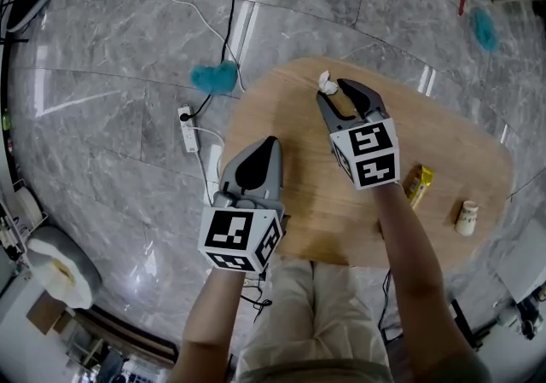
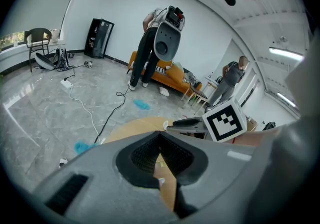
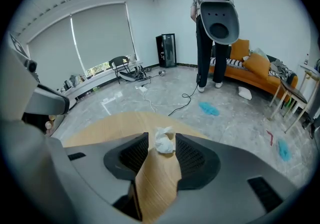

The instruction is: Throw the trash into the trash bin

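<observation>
The right gripper (image 1: 334, 93) points down at the far edge of the oval wooden table (image 1: 281, 108). In the right gripper view its 2 jaws stand roughly half open. A crumpled white paper wad (image 1: 325, 80) lies on the wood at their tips, in the mouth between them. The pads are not closed on it, and whether either pad brushes it cannot be told. From the head view the wad sits just off the left-hand fingertip, close to the table's rim.

The left gripper (image 1: 270, 144) hangs over the table's near left edge. Its jaws meet at the tips with nothing between them; only a narrow wedge of tabletop shows behind the pads.

A yellow wrapper (image 1: 418, 184) lies just right of the right forearm, with print too small to read. A small white bottle (image 1: 467, 217) stands near the right rim, apart from the wrapper. The forearms and both marker cubes hide much of the table's near side.

On the grey marble floor lie a white power strip (image 1: 188, 128) with its cables and a teal cloth-like patch (image 1: 213, 77). Another teal patch is cut off at the top edge. Each gripper's own body fills the lower half of its view. Behind, a standing person (image 3: 207, 53) is partly covered by a grey shell, near an orange sofa (image 3: 250, 71).
</observation>
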